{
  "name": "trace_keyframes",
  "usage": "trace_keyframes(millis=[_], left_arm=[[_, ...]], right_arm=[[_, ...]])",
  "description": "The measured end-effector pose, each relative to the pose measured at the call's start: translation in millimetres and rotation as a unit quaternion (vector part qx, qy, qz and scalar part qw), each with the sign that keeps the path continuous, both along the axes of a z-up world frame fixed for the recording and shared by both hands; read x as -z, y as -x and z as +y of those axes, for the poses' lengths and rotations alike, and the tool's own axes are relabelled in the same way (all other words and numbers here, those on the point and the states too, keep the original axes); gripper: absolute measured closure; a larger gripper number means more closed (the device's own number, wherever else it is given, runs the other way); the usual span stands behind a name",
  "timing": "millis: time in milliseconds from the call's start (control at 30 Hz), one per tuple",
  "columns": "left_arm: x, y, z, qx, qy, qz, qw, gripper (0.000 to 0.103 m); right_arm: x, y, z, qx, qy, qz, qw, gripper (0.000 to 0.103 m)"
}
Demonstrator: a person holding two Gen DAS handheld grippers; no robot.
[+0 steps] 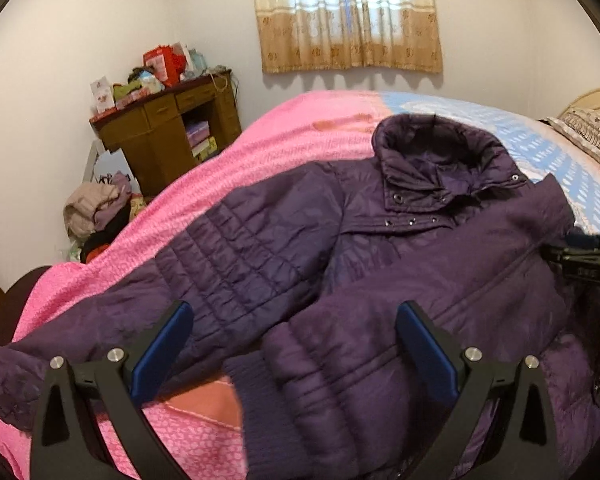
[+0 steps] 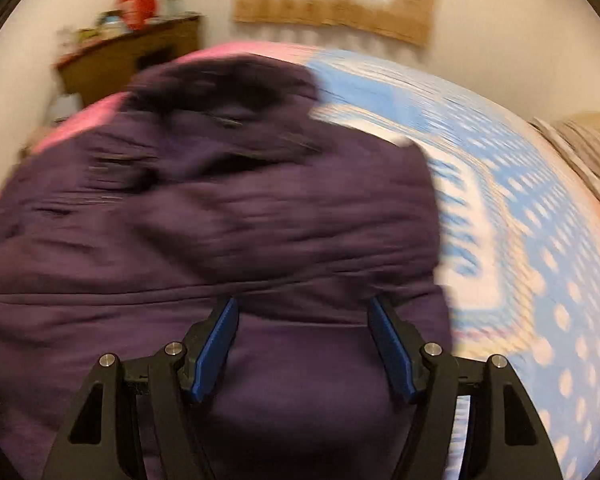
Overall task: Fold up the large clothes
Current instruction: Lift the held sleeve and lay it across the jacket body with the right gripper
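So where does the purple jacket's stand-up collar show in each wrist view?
Left wrist: the collar sits upper centre-right, sharp, snaps visible, where the bedspread turns from pink to blue.
Right wrist: the collar is upper centre-left, blurred by motion, a dark hollow at the jacket's far end.
Shared landmark: the beige curtain on the far wall, above the collar in both.

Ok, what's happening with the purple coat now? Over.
Left tool open, above the sleeve cuff. Right tool open, over the purple coat; view blurred. Coat flat on bed, one sleeve folded across. Nothing blocking.
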State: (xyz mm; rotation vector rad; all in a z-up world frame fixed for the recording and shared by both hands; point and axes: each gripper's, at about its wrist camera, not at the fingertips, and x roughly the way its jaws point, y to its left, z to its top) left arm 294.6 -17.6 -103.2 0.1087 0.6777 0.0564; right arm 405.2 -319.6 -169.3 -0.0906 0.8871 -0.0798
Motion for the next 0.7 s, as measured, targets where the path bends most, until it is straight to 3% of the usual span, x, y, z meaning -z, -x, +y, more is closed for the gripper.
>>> trace_keyframes(millis=[67,167,367,433,533,633,700], left_arm=[[-2,1,4,-0.004,-0.003,-0.004,1.0,0.0],[3,-5,9,-0.011,0.001,0.008,0.9999,0.0],[8,-12,-5,-0.015,-0.003,0.015,0.9998,0.0],[3,-8,-13,-0.01,-0.001,0.003,0.9999,0.0],[-1,-8,-26,0.004,-0.011,-0.008,0.9999,0.0],[8,-19,-40,0.012,-0.029,0.005,0.9995,0.0],[27,-36,-45,0.001,-0.052,0.041,0.9978,0.0]], right_arm=[[5,3,-22,0.023,0.012,-0.001,1.0,0.036],[8,6,-44,0.038,-0.012,0.009,0.999,0.036],[-11,22,-39,0.043,-0.015,-0.008,0.999,0.034],[-33,35,-33,0.033,-0.038,-0.05,0.997,0.034],[-49,37,-13,-0.017,-0.055,-0.076,0.995,0.032],[-42,20,4,-0.042,-0.042,-0.064,0.996,0.032],[-22,4,4,-0.04,-0.063,-0.036,0.997,0.032]])
